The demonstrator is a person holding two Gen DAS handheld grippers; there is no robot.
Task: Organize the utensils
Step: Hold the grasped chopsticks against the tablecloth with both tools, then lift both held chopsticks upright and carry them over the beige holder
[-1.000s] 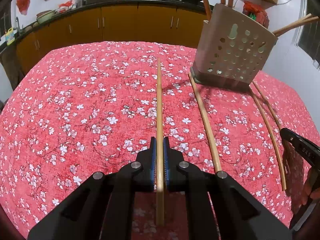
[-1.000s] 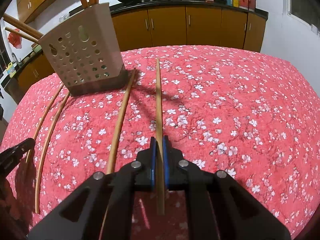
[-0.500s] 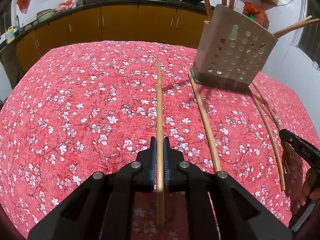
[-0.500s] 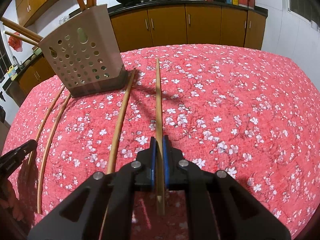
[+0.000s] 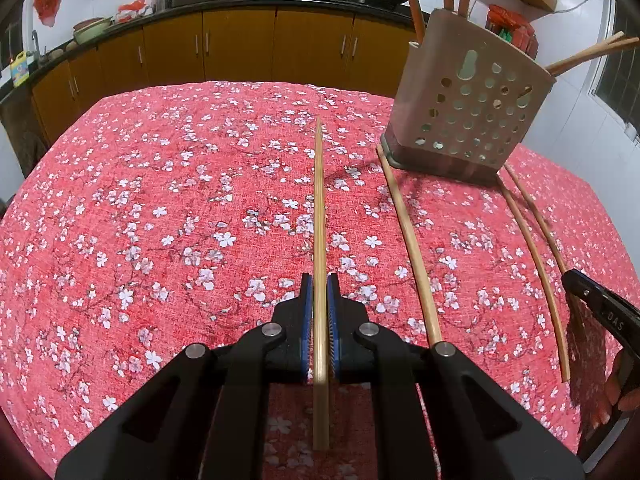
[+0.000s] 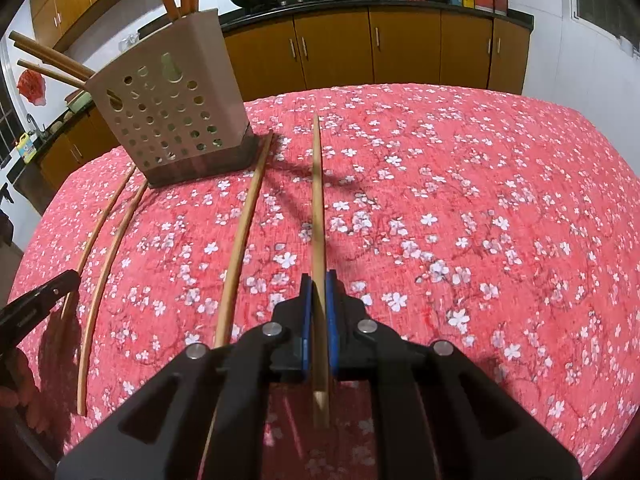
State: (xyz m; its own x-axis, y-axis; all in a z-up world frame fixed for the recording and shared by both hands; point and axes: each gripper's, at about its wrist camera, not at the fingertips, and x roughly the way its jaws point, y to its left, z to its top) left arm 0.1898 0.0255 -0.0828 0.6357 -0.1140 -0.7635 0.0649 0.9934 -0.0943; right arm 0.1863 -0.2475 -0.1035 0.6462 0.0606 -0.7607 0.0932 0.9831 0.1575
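The tabletop (image 5: pixel 120 220), under a red cloth printed with white blossoms, carries everything. Toward its far side stands the beige perforated plastic utensil holder (image 5: pixel 468 116), already holding several wooden sticks; it looks light enough to slide or tip if a stick is pushed hard against its rim.

Three long pale bamboo chopsticks lie loose on the cloth between the two tools: one thicker stick (image 5: pixel 408 240) ending at the holder's base and a thinner, bowed pair (image 5: pixel 536 256) beyond it.

The left hand-held gripper (image 5: pixel 319 312) is clenched on a straight bamboo chopstick (image 5: pixel 319 208), gripped near its blunt rear end so that most of the length juts forward, above the cloth. The right hand-held gripper (image 6: pixel 319 312) grips its own bamboo chopstick (image 6: pixel 318 200) the same way.

These sticks should be light, stiff and smooth; held so far back, the tip will likely swing with any wrist motion. A hold nearer the middle would steady it.

The only writing is white lettering, roughly "DAS", on the right tool's finger at the edge of the left view.
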